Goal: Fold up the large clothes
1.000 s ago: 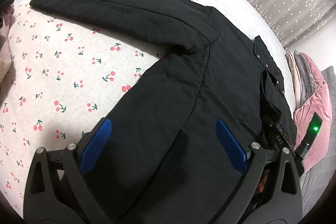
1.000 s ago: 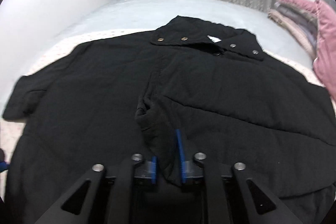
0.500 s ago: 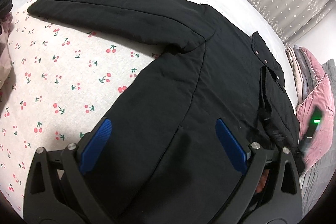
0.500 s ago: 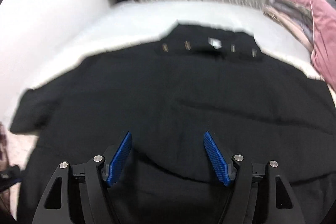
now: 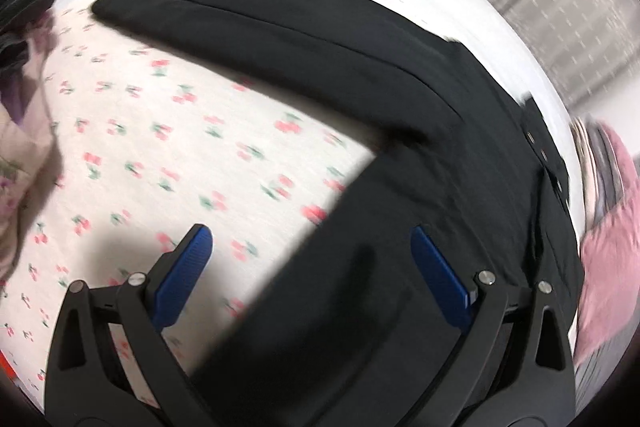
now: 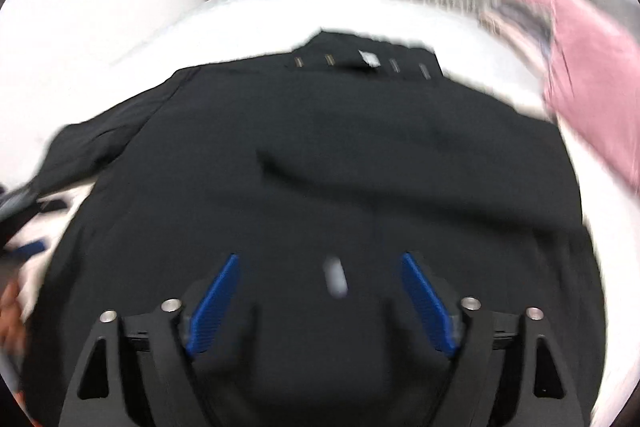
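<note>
While both grippers gape wide and empty, coat (image 5: 400, 107) sleeve (image 5: 248, 15) stretches ahead-left of left gripper (image 5: 312, 267); right gripper (image 6: 320, 291) hovers over torso.

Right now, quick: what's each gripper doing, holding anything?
Left gripper: open, holding nothing, over the coat edge.
Right gripper: open, holding nothing, over the coat.

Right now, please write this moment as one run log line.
left gripper: open | right gripper: open | black padded jacket: flat, unheld
</note>
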Action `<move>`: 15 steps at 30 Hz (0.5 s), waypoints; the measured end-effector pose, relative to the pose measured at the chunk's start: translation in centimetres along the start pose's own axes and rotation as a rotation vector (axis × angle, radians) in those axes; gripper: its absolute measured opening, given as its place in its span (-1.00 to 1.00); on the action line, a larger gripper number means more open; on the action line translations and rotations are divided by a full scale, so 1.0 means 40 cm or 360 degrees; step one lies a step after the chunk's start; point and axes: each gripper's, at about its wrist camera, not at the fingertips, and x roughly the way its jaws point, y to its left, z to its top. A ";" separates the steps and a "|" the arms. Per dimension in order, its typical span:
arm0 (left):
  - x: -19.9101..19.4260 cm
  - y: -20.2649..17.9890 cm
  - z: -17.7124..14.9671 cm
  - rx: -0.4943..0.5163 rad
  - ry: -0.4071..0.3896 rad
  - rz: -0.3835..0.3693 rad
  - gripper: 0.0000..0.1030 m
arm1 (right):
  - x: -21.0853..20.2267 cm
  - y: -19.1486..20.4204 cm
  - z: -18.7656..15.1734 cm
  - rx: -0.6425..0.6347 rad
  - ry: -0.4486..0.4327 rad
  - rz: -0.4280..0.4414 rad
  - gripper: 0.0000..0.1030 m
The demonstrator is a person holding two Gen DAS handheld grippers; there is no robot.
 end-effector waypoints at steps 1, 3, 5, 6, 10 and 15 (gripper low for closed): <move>0.005 0.016 0.016 -0.0025 -0.0013 0.0038 0.93 | -0.025 -0.050 -0.035 0.0099 0.0046 0.0021 0.65; 0.008 0.041 0.039 -0.0065 -0.0044 0.0134 0.93 | -0.066 -0.142 -0.083 0.0322 0.0046 0.0098 0.65; 0.001 0.067 0.070 -0.0115 -0.0116 0.0242 0.93 | -0.091 -0.233 -0.129 0.0581 0.0010 0.0163 0.65; -0.002 0.078 0.087 -0.0140 -0.0142 0.0282 0.93 | -0.091 -0.268 -0.138 0.0662 0.0038 0.0152 0.65; 0.019 0.134 0.183 -0.0301 -0.0175 0.0336 0.93 | -0.097 -0.336 -0.125 0.0656 -0.0029 0.0093 0.65; 0.088 0.207 0.246 -0.0511 -0.0167 0.0371 0.93 | -0.112 -0.395 -0.136 0.0719 -0.0081 0.0103 0.65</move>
